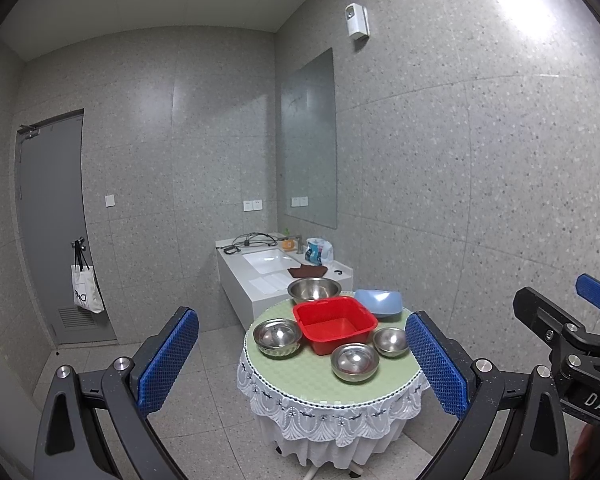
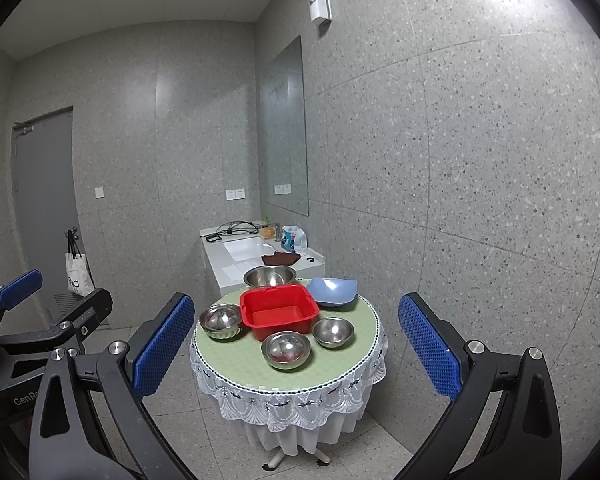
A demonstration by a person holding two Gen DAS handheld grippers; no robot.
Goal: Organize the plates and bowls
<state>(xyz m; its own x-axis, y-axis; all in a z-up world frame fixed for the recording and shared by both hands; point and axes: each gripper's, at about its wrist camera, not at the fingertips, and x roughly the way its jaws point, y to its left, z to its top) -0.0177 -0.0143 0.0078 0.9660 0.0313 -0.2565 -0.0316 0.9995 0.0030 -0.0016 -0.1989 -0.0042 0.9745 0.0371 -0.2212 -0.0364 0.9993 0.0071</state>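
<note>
A small round table (image 1: 300, 376) (image 2: 236, 364) with a green top and white lace skirt stands ahead. On it sit a red square tub (image 1: 334, 322) (image 2: 278, 309), a blue square bowl (image 1: 380, 302) (image 2: 333, 290), a large steel bowl (image 1: 314, 289) (image 2: 269, 275) at the back, and three smaller steel bowls: left (image 1: 277, 337) (image 2: 221, 321), front (image 1: 355, 361) (image 2: 286, 349), right (image 1: 391, 341) (image 2: 333, 332). My left gripper (image 1: 302, 360) and right gripper (image 2: 296, 340) are open, empty, held well short of the table.
A white sink counter (image 1: 260, 276) (image 2: 236, 256) with cables, a brown cloth and a plastic bag stands behind the table against the speckled wall. A grey door (image 1: 50, 224) with a hanging tote bag is at the left. The floor is tiled.
</note>
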